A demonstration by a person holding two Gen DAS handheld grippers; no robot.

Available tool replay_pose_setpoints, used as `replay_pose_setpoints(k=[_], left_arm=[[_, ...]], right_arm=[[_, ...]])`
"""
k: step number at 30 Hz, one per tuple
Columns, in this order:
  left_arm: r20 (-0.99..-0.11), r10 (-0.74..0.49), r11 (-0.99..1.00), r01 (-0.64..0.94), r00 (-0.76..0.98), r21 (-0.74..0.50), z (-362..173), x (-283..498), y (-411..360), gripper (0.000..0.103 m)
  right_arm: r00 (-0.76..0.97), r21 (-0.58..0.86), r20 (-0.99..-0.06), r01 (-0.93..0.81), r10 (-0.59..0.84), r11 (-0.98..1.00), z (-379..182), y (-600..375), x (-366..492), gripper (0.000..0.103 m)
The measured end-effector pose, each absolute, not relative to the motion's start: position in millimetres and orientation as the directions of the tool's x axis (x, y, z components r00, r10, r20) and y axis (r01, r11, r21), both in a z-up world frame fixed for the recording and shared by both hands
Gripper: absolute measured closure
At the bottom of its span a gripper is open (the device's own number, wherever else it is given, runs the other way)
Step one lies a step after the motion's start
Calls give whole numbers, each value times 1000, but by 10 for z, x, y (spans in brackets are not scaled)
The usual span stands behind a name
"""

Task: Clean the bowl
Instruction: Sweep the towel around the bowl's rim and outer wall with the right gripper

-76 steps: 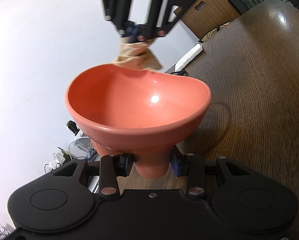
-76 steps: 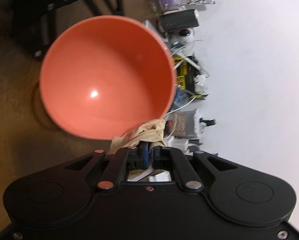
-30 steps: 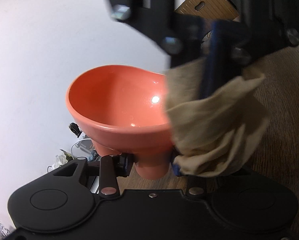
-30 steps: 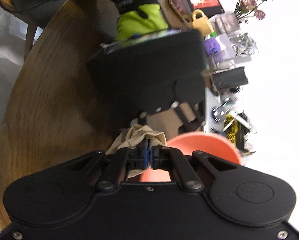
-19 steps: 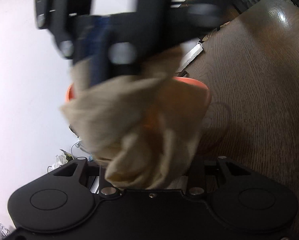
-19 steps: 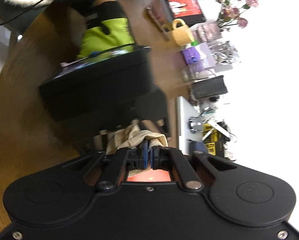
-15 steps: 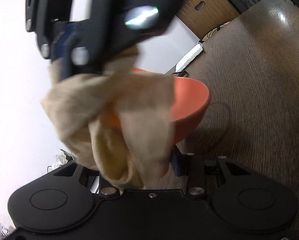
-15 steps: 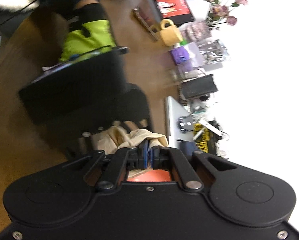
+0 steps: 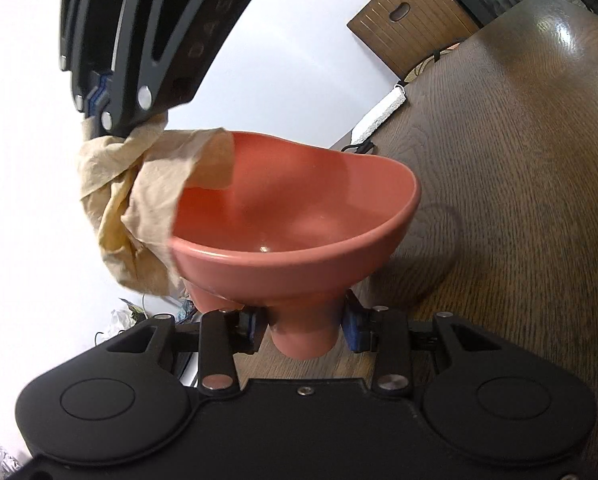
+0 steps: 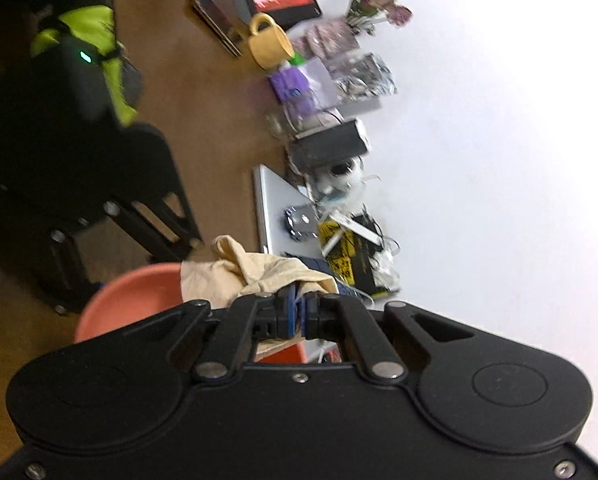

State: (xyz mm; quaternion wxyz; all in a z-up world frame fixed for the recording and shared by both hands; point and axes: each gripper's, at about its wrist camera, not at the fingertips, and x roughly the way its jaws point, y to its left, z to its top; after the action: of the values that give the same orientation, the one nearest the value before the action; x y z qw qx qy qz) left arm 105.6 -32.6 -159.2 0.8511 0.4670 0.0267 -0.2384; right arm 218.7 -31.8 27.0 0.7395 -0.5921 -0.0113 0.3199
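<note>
My left gripper (image 9: 303, 326) clamps the bowl (image 9: 295, 216) by its foot, above the table (image 9: 519, 200). My right gripper (image 10: 297, 315), pinching the cloth (image 9: 139, 204), has swept from the bowl's right side to its left rim. Outer wall wiped; inside probably next.

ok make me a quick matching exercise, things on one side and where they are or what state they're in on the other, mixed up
Things:
1. bowl
2. cloth
3. yellow mug
4. left gripper

States:
a. draped over the bowl's rim
b. shut on the bowl's foot
c. held above the table
d. standing among clutter by the wall

Pairs: 1-c, 2-a, 3-d, 4-b
</note>
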Motion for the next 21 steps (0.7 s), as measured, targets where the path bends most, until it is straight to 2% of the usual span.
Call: replay_pose_setpoints(k=[5,21], left_arm=[[-273,-380,453,435,884,778,-1468,1597,-77,66],[-270,-381,452,432,885,780,-1392,1829,-42,66]], right_arm=[[822,-888,-355,-445,445,114,251,-403,2333,102],[867,-887,-404,-449,293,107,-16,-831,2511,102]])
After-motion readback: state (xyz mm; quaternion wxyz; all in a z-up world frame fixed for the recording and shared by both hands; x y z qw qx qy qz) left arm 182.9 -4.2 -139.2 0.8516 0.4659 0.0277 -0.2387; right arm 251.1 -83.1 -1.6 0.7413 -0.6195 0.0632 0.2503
